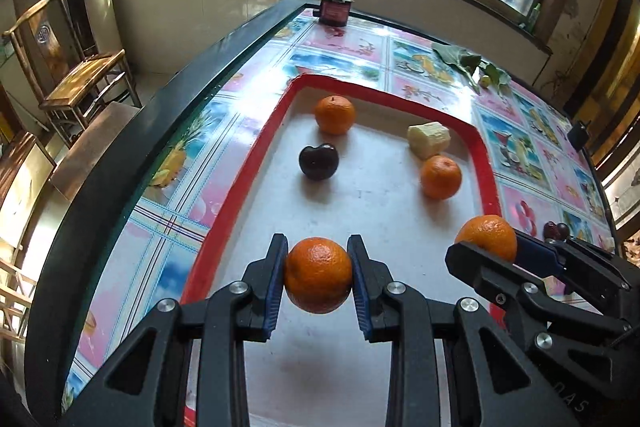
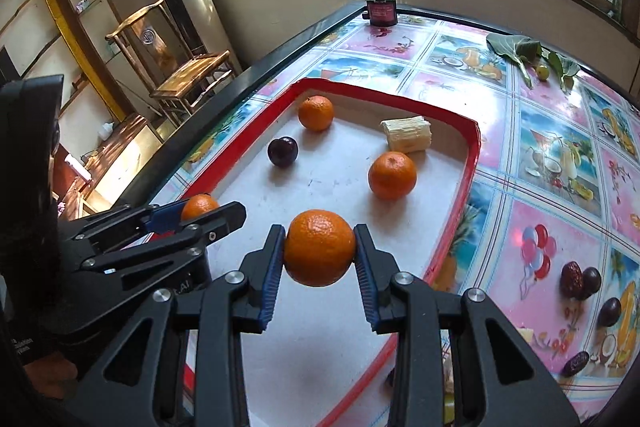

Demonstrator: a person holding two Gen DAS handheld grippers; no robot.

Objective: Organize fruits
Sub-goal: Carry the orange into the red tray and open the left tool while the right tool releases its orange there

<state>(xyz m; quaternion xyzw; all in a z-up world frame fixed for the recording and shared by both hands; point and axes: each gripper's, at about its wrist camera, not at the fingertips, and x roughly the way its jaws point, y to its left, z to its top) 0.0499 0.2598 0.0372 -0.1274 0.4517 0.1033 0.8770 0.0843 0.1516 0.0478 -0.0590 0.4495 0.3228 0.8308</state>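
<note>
Both our tongs carry an orange over the red-rimmed tray.

Our left gripper [image 1: 318, 273] is closed on one orange [image 1: 318, 274], the blue pads pressing its two sides so it sits squarely between the fingertips, lifted above the tray [image 1: 240, 183] floor — its shadow falls below it. Our right gripper [image 2: 320, 247] clamps a second orange [image 2: 320, 247] the same way, near the tray's right rim. Each tong shows in the other's view, side by side. Ahead of the fingers, resting in the tray: two more oranges [image 1: 335, 115] [image 1: 441, 177], a dark plum [image 1: 319, 161] and a pale banana piece [image 1: 429, 139]. On the patterned table [image 2: 560, 155], outside the tray to the right, lie dark plums and dates [image 2: 580, 281].
</note>
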